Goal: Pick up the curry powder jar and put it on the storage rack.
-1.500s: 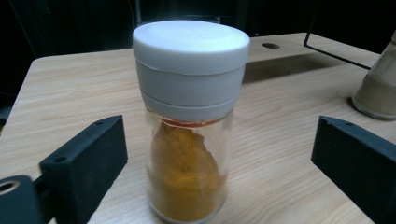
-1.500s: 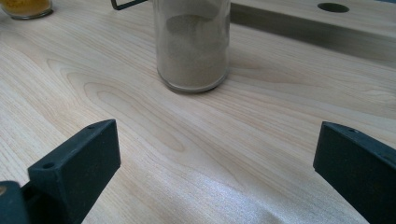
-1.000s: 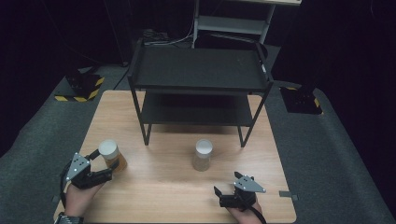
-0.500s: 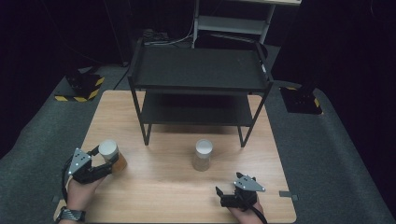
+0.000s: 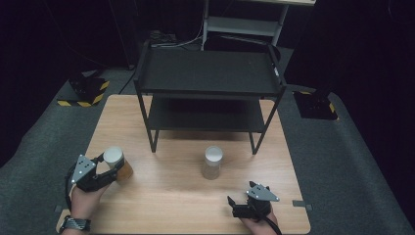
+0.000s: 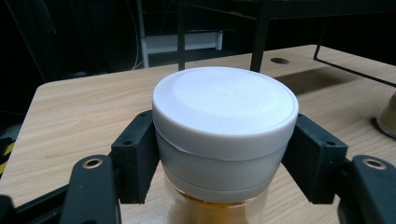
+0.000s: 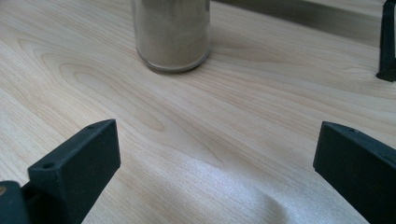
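Note:
A jar [image 5: 117, 163] with a white lid and amber contents stands near the table's left front. My left gripper [image 5: 115, 169] has just been closing and is now shut on it. In the left gripper view both pads press the jar [image 6: 224, 116] just under its lid, with the left gripper [image 6: 224, 161] around it. A second jar [image 5: 213, 162] with a white lid and pale beige contents stands mid-table. My right gripper [image 5: 234, 205] rests open at the front right, pointing toward that jar [image 7: 172, 32]. Nothing is between the jaws of the right gripper [image 7: 215, 163].
A black two-tier shelf rack [image 5: 210, 73] stands on the far half of the wooden table [image 5: 166, 205]. One of its legs [image 7: 386, 42] shows at the right edge of the right gripper view. Dark floor surrounds the table.
The left gripper's jaws have closed in on the amber jar. The jar, the right gripper and the beige jar have not moved.

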